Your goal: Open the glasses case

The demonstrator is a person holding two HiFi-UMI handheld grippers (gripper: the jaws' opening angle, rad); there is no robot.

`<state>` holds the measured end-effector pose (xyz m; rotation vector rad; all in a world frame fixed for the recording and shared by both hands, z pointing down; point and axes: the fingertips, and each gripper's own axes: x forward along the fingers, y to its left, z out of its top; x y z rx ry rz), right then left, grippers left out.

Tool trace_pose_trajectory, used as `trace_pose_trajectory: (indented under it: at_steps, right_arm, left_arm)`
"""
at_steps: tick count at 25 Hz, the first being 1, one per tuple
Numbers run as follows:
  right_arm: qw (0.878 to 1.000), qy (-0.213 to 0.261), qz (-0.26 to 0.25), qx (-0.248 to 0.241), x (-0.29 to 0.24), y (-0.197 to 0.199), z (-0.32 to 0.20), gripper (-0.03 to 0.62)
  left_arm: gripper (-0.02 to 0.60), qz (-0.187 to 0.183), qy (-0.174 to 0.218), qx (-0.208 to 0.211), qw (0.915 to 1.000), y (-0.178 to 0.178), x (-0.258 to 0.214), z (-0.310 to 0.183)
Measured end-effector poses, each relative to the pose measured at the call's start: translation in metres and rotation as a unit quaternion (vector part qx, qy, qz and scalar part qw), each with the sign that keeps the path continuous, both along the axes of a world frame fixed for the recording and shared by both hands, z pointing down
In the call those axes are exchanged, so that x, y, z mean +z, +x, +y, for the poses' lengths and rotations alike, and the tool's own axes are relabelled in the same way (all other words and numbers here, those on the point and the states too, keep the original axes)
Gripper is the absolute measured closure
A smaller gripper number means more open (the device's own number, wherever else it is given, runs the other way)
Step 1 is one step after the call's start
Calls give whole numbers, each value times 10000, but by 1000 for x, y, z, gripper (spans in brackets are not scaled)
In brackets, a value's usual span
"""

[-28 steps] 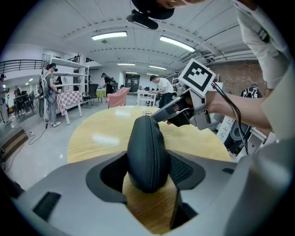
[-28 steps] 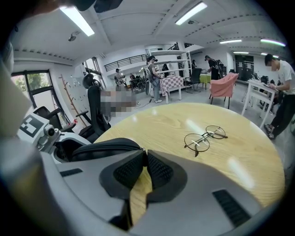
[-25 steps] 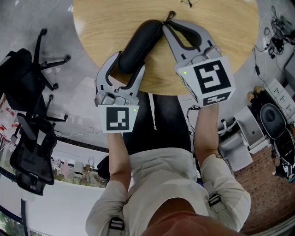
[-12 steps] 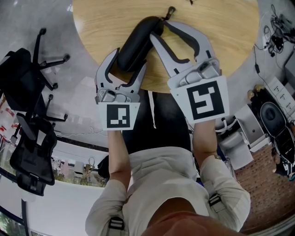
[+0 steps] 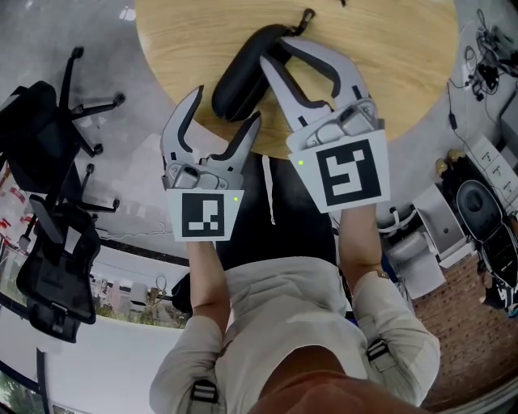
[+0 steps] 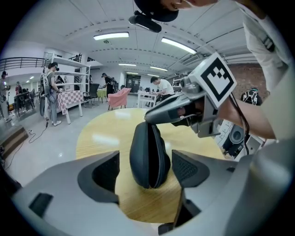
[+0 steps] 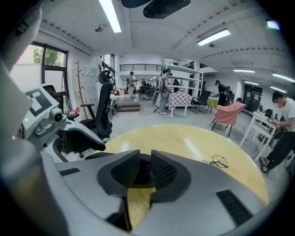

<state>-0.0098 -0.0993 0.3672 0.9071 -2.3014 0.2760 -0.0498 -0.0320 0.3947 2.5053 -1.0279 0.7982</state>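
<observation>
Glasses case [image 5: 243,77], black, oval, hard-shell with a zip seam round its edge, lies on the round light-wood table [image 5: 388,48] near the person's edge of it, long axis slanting away. Both halves sit together along the seam, so nothing inside shows. A small dark zipper pull [image 5: 305,16] lies loose on the wood off the case's far end, touched by neither gripper. Left gripper [image 5: 227,105] hangs at the near end of the case; its jaws have just been opening and stand wide apart, the case's rounded near end between them, and the textured pads [image 6: 189,168] are clear of it on both sides. Right gripper [image 5: 278,52] reaches along the case's right side to its far end; its jaws have just been closing and leave only a narrow slit, nothing clamped. The case's dark end shows behind that slit, and contact with it cannot be told. Thin round wire-rimmed glasses [image 7: 220,162] lie on the tabletop well apart from the case, outside it.
</observation>
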Motion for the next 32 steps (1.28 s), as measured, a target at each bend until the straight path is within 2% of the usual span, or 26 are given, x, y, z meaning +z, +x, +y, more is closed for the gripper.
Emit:
trace_pose_trajectory:
  at_steps: [3,9,16,17,20,23,25,29,32]
  right_arm:
    - [10000,-5,9,0,1,0,1,510]
    - [10000,-19,10,-23,3,-1,1,510]
    - [10000,-76,30,-49,5,-1,2,511]
    - [9999,-86,57,-51,5,0,2,511]
    - [9998,-54,168,-61,4,-1,2,511]
    - [9998,1,127,-119,-1,-7,7,511]
    - [9999,8,25,-121,-4,-12,11,519]
    - [9999,-22,31,-159,1,-19,14,573]
    - [9997,-148,108,-178,3,-18,15,574]
  left_arm:
    - [224,-36,50,15,10000,-4,-14,-1]
    - [224,6,172,-303,9994,-18,-25,-21]
    - [239,-389,217,-55,9990,-13,-13,-39]
    - [251,-402,187,22,9990,-10,-12,-39]
    - [340,-396,131,204,9989,-2,-10,-38]
    - [417,-386,134,230,9989,0,-10,-37]
    - [435,-379,125,221,9990,1,-9,-36]
    - [462,-384,130,258,9988,1,-7,-37]
    - [466,-367,67,268,9989,0,-5,-38]
